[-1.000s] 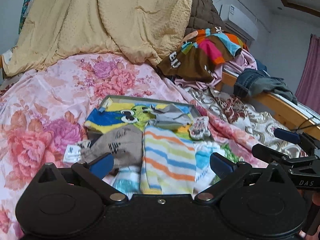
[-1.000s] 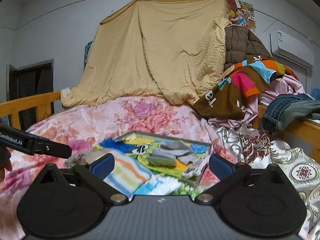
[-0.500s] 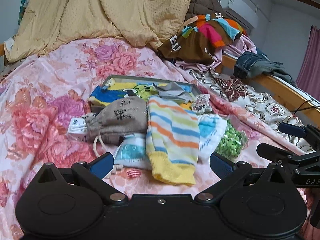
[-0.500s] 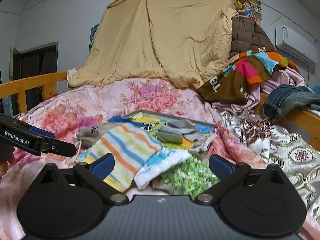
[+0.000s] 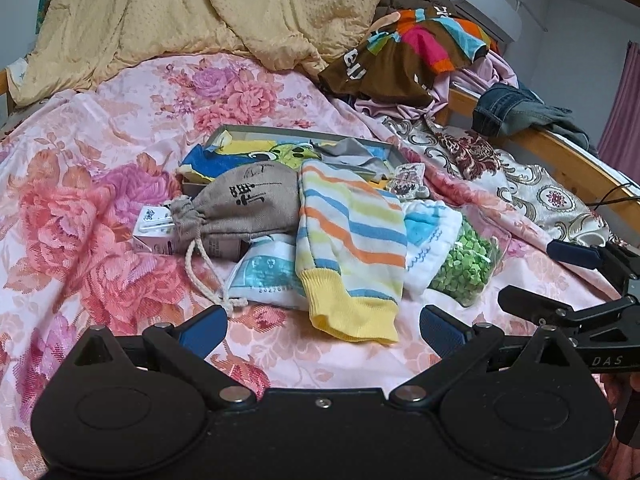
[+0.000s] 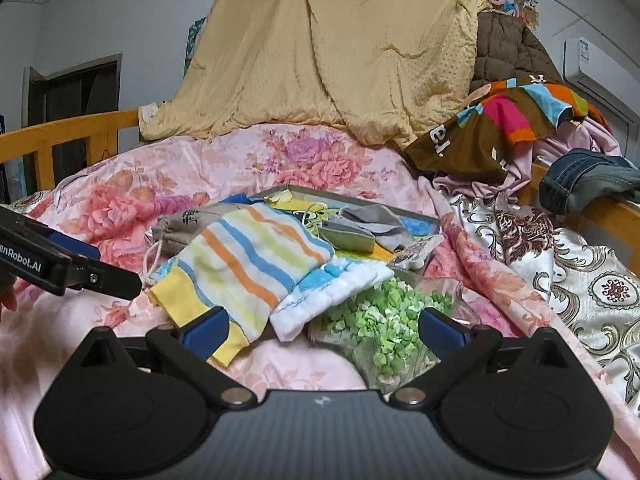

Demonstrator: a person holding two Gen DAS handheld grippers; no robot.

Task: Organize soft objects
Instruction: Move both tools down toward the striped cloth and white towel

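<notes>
Both the left gripper (image 5: 323,330) and right gripper (image 6: 323,328) are hanging wide and empty, the striped sock (image 5: 350,236) lying just ahead, overlapping a towel (image 5: 430,236), so a pinch is risking dragging both.

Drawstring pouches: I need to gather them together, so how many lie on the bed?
1: the drawstring pouch lies left of the striped sock, touching it. Others may be hidden under the pile.

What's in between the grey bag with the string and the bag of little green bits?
The striped sock lies between the grey drawstring pouch and the bag of green bits, with a white-and-blue cloth beside the green bag. The left wrist view shows it best.
</notes>
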